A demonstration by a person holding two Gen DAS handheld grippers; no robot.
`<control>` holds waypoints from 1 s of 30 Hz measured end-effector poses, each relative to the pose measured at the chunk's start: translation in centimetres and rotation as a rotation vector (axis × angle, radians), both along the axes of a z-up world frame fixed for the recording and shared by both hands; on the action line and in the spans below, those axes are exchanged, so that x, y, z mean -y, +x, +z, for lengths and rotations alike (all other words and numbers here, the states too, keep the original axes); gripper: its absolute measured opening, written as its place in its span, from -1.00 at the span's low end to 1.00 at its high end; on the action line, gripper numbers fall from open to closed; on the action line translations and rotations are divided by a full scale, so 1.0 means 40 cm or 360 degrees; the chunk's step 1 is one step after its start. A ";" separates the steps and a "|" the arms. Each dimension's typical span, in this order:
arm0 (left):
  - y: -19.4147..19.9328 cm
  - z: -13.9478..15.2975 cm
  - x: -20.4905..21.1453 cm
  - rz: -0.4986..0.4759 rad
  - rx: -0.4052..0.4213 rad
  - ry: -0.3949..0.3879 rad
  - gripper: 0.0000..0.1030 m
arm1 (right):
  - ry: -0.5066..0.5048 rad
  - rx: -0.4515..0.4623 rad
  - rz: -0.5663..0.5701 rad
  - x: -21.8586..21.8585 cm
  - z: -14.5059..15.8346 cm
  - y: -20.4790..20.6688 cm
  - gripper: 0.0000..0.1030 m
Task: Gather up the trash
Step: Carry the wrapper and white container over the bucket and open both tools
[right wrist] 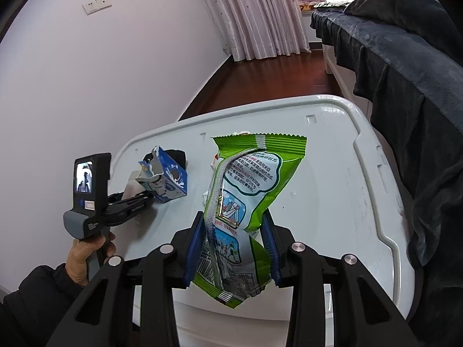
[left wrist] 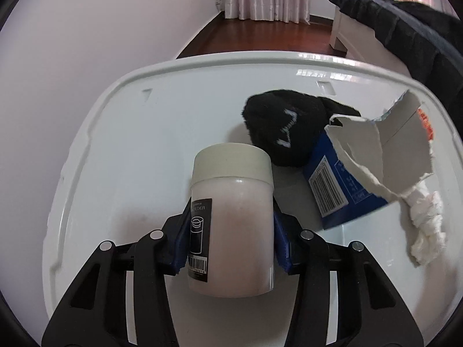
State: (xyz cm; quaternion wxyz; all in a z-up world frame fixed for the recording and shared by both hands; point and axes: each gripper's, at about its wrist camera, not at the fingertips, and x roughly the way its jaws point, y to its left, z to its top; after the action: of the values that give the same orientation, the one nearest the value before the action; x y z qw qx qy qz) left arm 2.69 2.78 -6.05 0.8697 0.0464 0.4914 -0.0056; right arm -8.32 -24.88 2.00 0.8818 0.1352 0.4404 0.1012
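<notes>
My left gripper [left wrist: 230, 225] is shut on a white plastic jar [left wrist: 231, 219] with a cream lid, held upright just above the white bin lid [left wrist: 115, 133]. Beyond it lie a black sock [left wrist: 277, 124], a torn blue carton [left wrist: 347, 179] and a crumpled white tissue [left wrist: 425, 225]. My right gripper [right wrist: 233, 240] is shut on a green snack bag [right wrist: 246, 196], held above the same white lid [right wrist: 332, 188]. The left gripper [right wrist: 130, 202] and the blue carton [right wrist: 167, 182] show at the left of the right wrist view.
The white lid sits over a dark wooden floor [right wrist: 275, 81]. A bed with a dark blanket [right wrist: 405, 86] stands close on the right. A white wall [right wrist: 101, 86] is on the left and pink curtains [right wrist: 254, 14] hang at the back.
</notes>
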 end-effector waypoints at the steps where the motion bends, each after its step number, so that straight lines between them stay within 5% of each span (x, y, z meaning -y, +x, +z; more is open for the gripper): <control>1: -0.015 0.013 -0.006 0.0006 0.0016 -0.0004 -0.11 | -0.0013 0.0002 0.0005 -0.005 0.001 0.000 -0.27; 9: -0.203 0.236 -0.019 -0.0092 0.0230 -0.0098 -0.11 | -0.0028 0.0063 0.0055 -0.046 0.065 -0.046 -0.27; 18: -0.455 0.467 0.030 -0.0388 0.0518 -0.0248 -0.11 | -0.0093 0.0317 0.0134 -0.109 0.272 -0.245 -0.27; 23: -0.558 0.499 0.056 -0.0470 0.0576 -0.0289 -0.11 | -0.0126 0.0380 0.0133 -0.120 0.333 -0.368 -0.27; 30: -0.672 0.443 0.075 -0.0545 0.0508 -0.0284 -0.11 | -0.0133 0.0364 0.0137 -0.139 0.321 -0.486 -0.27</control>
State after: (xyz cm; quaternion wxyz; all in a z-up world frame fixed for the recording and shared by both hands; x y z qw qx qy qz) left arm -24.21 -0.21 11.65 0.9233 0.0522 0.3303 -0.1888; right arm -27.77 -19.32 14.85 0.9260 0.0669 0.3461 0.1354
